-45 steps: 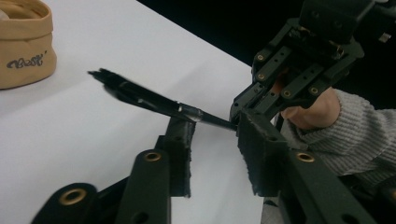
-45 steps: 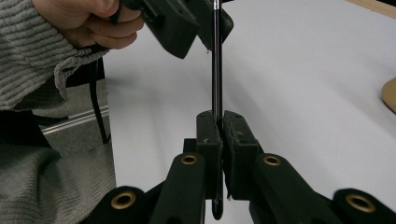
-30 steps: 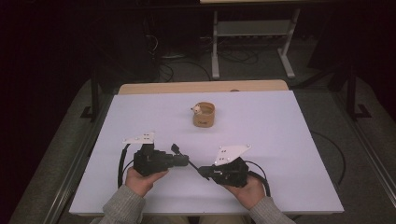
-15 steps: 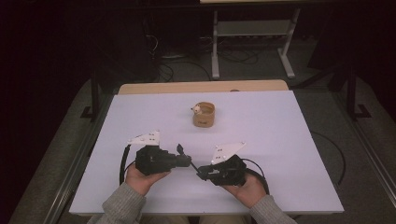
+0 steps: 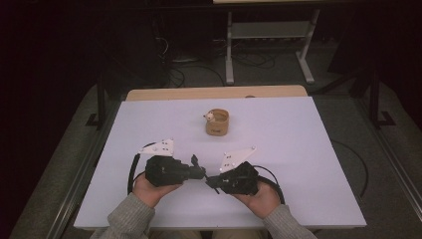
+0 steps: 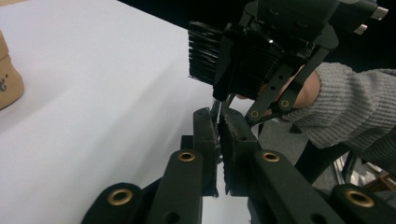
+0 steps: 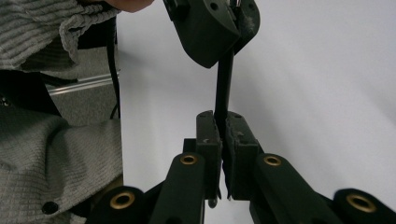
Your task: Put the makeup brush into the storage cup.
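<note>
both grippers, left gripper (image 5: 199, 172) and right gripper (image 5: 213, 181), have drawn together, tips meeting.

Two hand-held grippers: left (image 5: 198, 169), right (image 5: 213, 182). One tan cup (image 5: 217, 122). One white table (image 5: 308, 149).

The left gripper (image 5: 199, 172) and the right gripper (image 5: 213, 182) have drawn together since a second ago: their tips, then slightly apart, now meet, both clamped on a thin black strip (image 7: 223, 88) between them.
</note>
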`<state>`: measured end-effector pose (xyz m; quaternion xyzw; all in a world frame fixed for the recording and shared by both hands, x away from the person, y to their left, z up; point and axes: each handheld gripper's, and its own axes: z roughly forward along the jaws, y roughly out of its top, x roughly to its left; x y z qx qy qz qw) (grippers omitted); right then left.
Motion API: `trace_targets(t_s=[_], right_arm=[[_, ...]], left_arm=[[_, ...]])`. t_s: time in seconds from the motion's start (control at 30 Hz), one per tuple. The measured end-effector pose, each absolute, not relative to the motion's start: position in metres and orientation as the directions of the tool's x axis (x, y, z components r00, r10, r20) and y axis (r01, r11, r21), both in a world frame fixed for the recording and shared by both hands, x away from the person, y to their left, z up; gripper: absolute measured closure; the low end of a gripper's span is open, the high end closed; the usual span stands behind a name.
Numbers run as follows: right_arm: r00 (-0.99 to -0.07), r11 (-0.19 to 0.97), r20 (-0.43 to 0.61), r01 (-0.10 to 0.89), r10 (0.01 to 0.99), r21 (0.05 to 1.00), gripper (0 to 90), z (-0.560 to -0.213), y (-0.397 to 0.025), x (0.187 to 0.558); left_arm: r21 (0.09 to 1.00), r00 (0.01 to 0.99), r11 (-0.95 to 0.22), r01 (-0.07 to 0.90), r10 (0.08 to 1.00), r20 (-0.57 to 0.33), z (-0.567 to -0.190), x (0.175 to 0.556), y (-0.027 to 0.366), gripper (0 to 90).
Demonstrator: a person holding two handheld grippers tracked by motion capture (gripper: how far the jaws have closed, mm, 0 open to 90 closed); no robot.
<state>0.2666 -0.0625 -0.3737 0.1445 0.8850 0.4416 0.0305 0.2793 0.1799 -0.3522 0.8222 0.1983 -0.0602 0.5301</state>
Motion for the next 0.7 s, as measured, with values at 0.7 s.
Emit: trace_targets(t_s=[0.7], right_arm=[[-0.935, 0.432, 0.215, 0.324, 0.284, 0.841, 84.9, -0.391, -0.058, 0.268]], left_arm=[[0.847, 0.908, -0.347, 0.403, 0.272, -0.320, -0.347, 0.285, 0.181, 83.9]])
